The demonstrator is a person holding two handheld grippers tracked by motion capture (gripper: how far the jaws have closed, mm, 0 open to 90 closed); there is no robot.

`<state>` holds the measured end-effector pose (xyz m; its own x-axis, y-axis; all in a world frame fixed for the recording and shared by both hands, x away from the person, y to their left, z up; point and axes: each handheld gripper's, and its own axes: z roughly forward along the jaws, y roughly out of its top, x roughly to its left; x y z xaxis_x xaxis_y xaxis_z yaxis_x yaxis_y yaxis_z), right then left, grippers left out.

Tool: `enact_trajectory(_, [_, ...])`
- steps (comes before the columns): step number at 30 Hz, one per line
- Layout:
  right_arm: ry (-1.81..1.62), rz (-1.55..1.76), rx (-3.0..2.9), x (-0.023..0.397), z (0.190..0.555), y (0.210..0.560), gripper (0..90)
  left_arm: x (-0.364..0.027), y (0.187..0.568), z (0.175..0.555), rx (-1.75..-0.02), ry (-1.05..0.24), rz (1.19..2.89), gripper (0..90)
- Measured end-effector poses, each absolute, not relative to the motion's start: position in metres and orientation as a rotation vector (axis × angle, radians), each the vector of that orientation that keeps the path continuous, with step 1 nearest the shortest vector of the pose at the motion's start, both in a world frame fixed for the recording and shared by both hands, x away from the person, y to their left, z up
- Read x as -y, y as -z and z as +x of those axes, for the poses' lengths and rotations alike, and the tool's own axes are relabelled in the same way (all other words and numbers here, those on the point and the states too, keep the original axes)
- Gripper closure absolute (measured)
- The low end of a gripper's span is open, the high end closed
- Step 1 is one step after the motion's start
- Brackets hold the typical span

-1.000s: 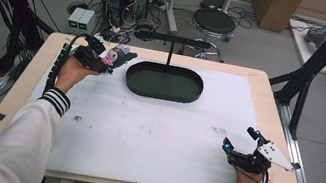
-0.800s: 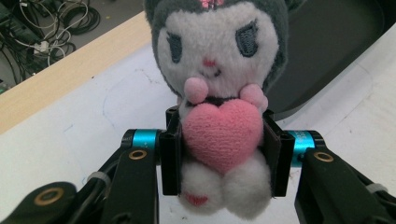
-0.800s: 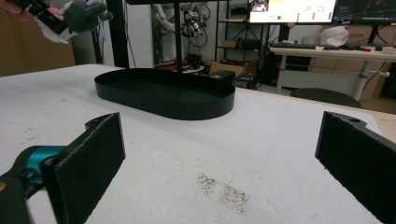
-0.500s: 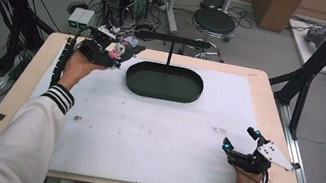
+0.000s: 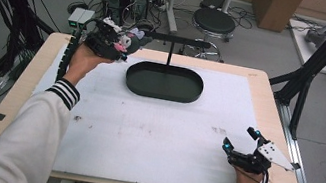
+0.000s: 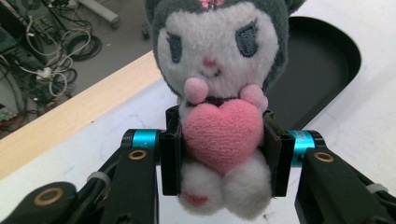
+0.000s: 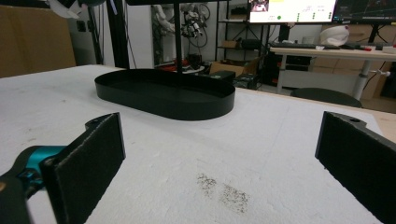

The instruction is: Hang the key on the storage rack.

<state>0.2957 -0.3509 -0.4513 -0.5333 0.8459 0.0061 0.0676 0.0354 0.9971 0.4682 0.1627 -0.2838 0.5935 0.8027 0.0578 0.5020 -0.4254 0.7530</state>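
Left gripper (image 6: 222, 156) clamps a plush toy (image 6: 219, 98) by its waist, apparently raised just left of the black tray (image 5: 164, 82). Right gripper (image 5: 243, 145), jaws spread and empty, rests well apart near the table's right corner.

- the left gripper (image 5: 127, 40), clamped on the plush toy (image 6: 219, 107), has moved farther from the person, now past the surface's (image 5: 153, 135) far edge.
- it sits higher.
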Motion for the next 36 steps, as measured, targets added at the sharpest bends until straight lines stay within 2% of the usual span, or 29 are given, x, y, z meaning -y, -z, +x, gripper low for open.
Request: enact_trajectory(36, [-1.564, 0.935, -1.682, 0.351, 0.296, 0.451, 0.4, -0.143, 0.274, 0.483, -1.04, -0.537, 2.005, 58.4])
